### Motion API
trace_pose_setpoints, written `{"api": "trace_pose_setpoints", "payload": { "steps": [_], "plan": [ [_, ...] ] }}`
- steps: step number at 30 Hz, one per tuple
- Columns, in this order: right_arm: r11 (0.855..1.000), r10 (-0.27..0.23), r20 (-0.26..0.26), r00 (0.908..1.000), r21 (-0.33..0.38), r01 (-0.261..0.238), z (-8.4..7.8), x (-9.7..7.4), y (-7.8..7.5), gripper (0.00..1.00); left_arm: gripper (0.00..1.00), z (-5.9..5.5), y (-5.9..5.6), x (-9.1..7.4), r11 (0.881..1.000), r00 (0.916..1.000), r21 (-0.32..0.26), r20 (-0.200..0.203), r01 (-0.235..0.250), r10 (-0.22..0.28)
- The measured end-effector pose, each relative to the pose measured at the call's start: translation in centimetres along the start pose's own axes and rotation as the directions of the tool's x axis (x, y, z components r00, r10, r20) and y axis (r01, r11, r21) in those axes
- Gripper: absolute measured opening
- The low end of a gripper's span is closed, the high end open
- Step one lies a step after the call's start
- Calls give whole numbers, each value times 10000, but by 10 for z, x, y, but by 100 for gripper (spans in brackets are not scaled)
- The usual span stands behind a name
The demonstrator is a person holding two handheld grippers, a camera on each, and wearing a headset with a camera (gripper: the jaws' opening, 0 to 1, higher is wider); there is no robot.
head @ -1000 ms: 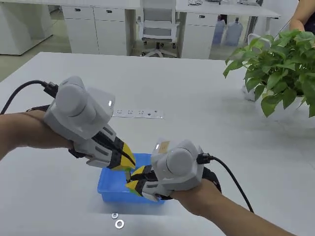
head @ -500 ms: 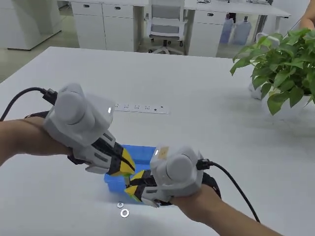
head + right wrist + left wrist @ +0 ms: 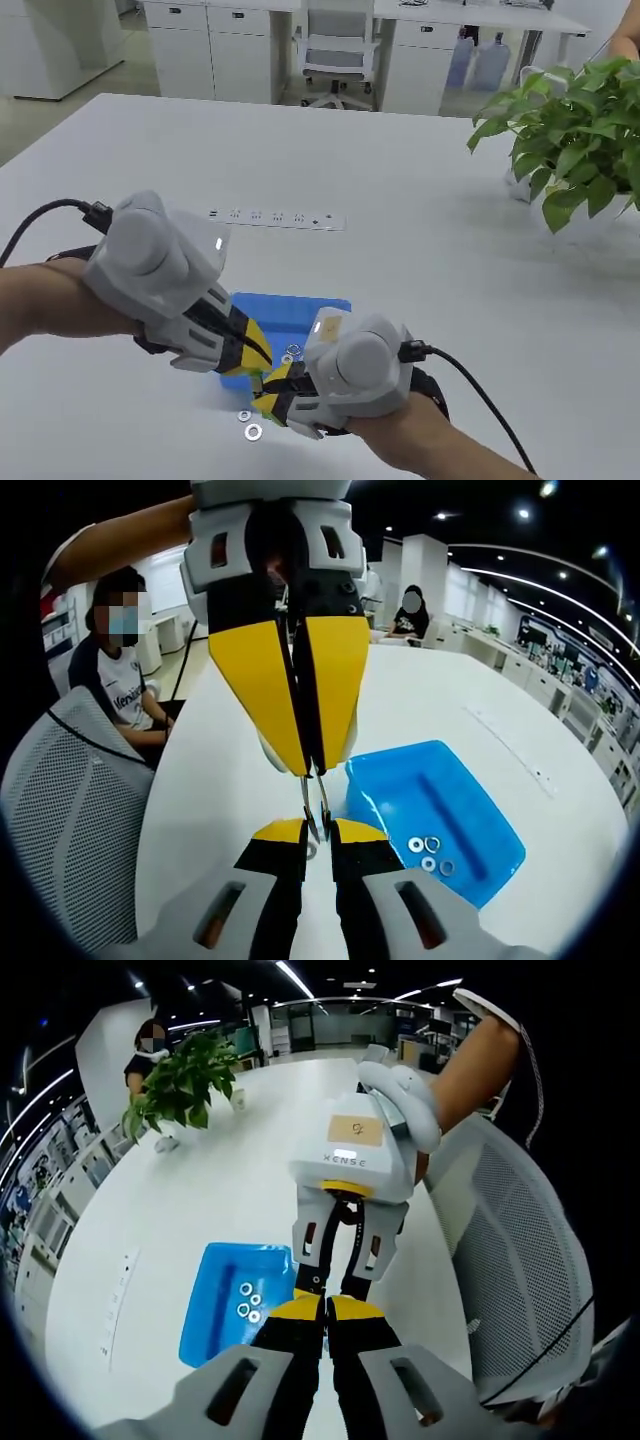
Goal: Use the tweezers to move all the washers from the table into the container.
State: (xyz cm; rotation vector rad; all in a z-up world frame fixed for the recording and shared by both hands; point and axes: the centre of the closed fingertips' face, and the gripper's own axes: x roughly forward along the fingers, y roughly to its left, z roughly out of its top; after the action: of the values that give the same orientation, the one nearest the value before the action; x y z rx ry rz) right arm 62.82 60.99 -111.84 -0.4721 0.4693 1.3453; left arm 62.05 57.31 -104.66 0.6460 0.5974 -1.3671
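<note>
- The left gripper [image 3: 252,350] has its jaws pressed together on the tweezers [image 3: 316,810], over the blue container's [image 3: 325,305] near edge.
- Two washers [image 3: 249,425] lie on the desk [image 3: 420,260] just before it; others [image 3: 428,852] lie inside.
- The right gripper [image 3: 268,388] has its jaws flanking the tweezer tips; whether they are pinching, I cannot tell.

The container [image 3: 300,310] is sitting on the table [image 3: 420,200] toward its near side, with several washers [image 3: 291,352] lying inside it. Two loose washers [image 3: 250,428] are lying on the table just before its near wall. The left gripper [image 3: 258,352] and right gripper [image 3: 268,385] are meeting nose to nose over that wall, the tweezers [image 3: 313,815] running between both pairs of jaws. A power strip [image 3: 277,218] is lying behind the container, and a potted plant [image 3: 575,120] is standing far to the right.
</note>
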Motion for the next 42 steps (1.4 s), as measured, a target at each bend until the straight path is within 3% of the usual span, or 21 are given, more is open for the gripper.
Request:
{"api": "trace_pose_setpoints", "payload": {
  "steps": [21,42],
  "plan": [
    [9995,311,-219,9993,16,-311,-14,12,18,10,5,-17,-16,9,9996,10000,-286,40,83,-82],
    [9991,417,-318,9986,50,-415,-23,22,21,11,5,-29,-16,15,9984,9998,-533,71,209,-206]
  ]
}}
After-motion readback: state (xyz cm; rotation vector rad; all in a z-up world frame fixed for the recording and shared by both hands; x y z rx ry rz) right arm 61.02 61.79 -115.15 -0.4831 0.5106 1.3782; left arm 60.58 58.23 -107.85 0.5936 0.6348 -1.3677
